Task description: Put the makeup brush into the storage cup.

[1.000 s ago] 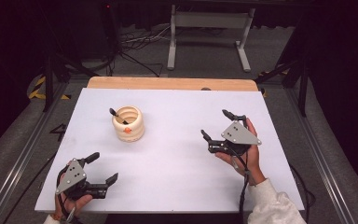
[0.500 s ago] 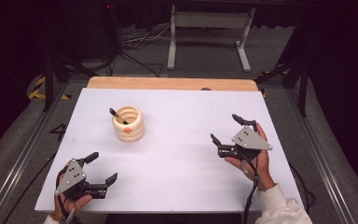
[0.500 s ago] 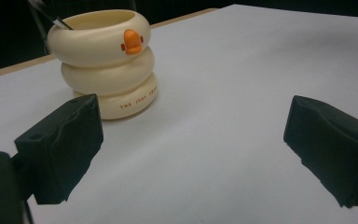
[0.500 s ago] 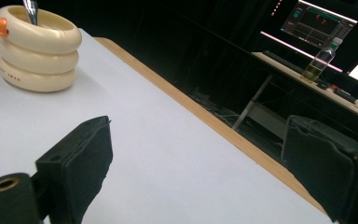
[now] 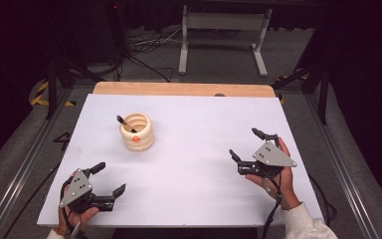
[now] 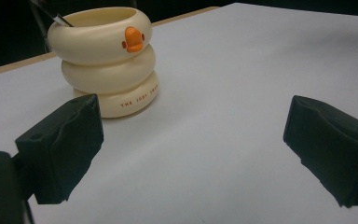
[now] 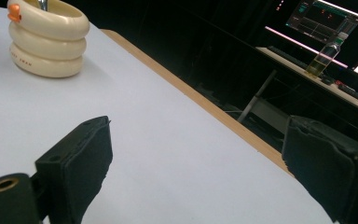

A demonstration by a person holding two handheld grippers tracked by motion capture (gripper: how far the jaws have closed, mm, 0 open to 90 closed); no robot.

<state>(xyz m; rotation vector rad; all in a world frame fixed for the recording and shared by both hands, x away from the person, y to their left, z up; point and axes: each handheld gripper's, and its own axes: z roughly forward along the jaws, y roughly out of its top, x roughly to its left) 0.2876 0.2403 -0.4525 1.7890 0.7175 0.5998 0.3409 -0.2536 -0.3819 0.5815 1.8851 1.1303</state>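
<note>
**Both grippers sitting wide open, cup waiting up the table**

Starting nearest the person: the left gripper (image 5: 104, 179) is resting at the near left corner of the white table (image 5: 204, 124), held in the left hand (image 5: 77, 211), and its jaws are gaping wide with nothing between them. In the left gripper view those two black jaws are standing far apart over bare white surface, and the cream cup (image 6: 105, 58) is sitting just beyond them, an orange duck beak on its top ring and small lettering on its bottom ring.

Moving over to the right side, a little farther up: the right gripper (image 5: 244, 144) is hovering near the right edge, gripped by the right hand (image 5: 278, 174), jaws also spread wide and carrying nothing. The right gripper view is looking across the table toward its wooden far edge (image 7: 191, 95), with the cup off at the upper left.

Farther on, the cup is standing upright left of the table's middle, well apart from both grippers, and a dark-handled utensil (image 5: 123, 122) is leaning out of it.
</note>
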